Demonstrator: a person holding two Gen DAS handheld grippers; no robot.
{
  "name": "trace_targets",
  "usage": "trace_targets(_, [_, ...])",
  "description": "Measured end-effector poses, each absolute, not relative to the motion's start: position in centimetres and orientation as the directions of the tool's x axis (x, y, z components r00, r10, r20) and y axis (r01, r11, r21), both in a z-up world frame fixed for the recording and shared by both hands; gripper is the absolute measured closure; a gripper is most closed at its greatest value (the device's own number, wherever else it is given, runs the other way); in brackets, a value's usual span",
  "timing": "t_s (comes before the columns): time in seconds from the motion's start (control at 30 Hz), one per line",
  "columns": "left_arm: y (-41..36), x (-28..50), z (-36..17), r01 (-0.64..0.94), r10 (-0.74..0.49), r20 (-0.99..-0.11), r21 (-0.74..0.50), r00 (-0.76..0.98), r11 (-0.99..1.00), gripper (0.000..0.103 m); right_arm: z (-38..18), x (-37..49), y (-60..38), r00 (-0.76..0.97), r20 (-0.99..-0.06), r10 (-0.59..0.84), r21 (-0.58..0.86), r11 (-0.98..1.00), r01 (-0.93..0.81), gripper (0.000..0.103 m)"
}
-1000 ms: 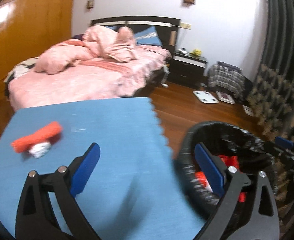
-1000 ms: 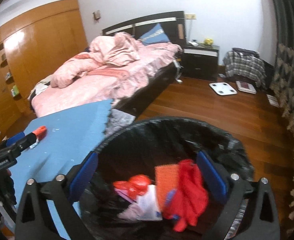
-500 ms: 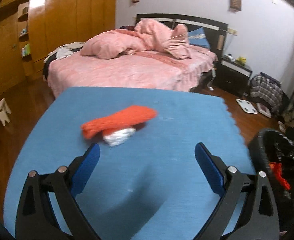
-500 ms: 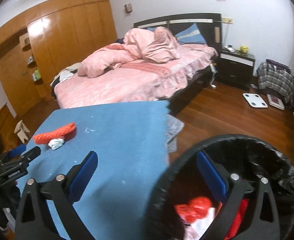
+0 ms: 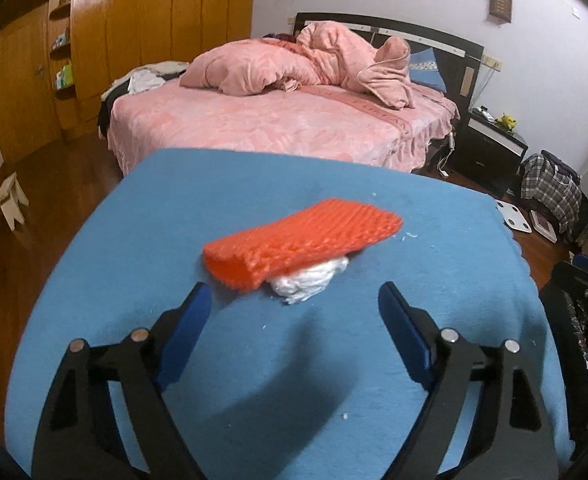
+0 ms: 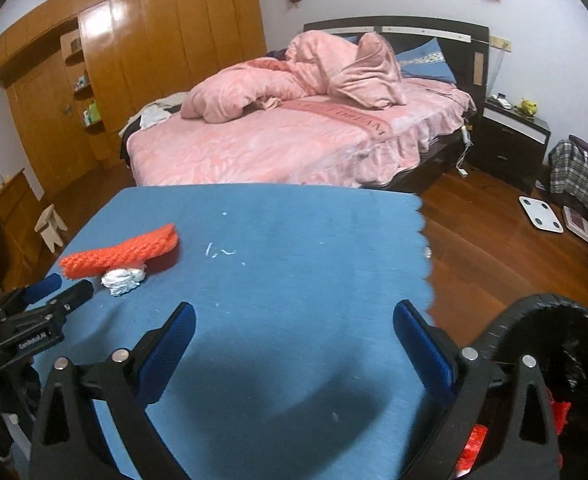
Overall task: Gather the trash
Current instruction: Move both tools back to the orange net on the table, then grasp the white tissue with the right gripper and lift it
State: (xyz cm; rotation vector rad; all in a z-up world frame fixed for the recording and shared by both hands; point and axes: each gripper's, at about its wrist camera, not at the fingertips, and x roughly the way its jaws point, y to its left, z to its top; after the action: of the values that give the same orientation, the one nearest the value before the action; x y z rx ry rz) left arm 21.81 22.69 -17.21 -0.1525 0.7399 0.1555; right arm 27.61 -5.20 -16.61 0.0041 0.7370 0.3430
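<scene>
Trash bin (image 6: pixel 554 320) clearer in rt view

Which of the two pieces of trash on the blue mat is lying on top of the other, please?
The orange foam net lies on top; the crumpled white tissue is tucked under its near edge, only partly showing.

- Left gripper (image 5: pixel 294 304): black plastic finger arms with triangular cut-outs, blue ribbed pads, round silver pivot screws at the linkage joints.
- Right gripper (image 6: pixel 294 320): identical build.
- Left gripper body, seen from the right wrist camera: white lettering on black housing.
</scene>
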Motion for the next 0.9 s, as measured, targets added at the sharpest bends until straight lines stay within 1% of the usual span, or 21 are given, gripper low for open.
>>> trace_targets(0.2, [25.0,20.7,-17.7,-0.219,0.100,-0.679,-0.093,0.727,0.971,0.022,-17.4,28.9,-1.7,0.663,-0.666,0.342,0.127,0.928,-0.351,0.006])
trace_targets(0.33, [27.9,19.8,-17.7,-0.276,0.147,-0.680,-0.084,0.718,0.957,0.026,-17.3,29.1,1.7,0.643,-0.657,0.394,0.136,0.901,-0.412,0.007])
trace_targets(0.47, [31.2,19.2,-17.4,-0.351,0.205,-0.677,-0.084,0.707,0.933,0.026,-16.7,29.1,5.4,0.619,-0.642,0.452,0.144,0.864,-0.482,0.009])
trace_targets(0.67, [34.3,18.9,-16.9,-0.408,0.250,-0.673,-0.085,0.697,0.909,0.026,-15.8,30.7,9.9,0.581,-0.630,0.515,0.167,0.820,-0.547,0.013])
trace_targets(0.8, [35.4,19.0,-16.7,-0.429,0.273,-0.671,-0.074,0.689,0.900,0.026,-16.9,31.9,12.4,0.531,-0.665,0.526,0.179,0.802,-0.570,0.014])
trace_targets(0.9, [36.0,19.3,-16.8,-0.438,0.278,-0.676,-0.073,0.682,0.896,0.026,-18.6,32.3,13.6,0.491,-0.706,0.510,0.174,0.797,-0.578,0.018])
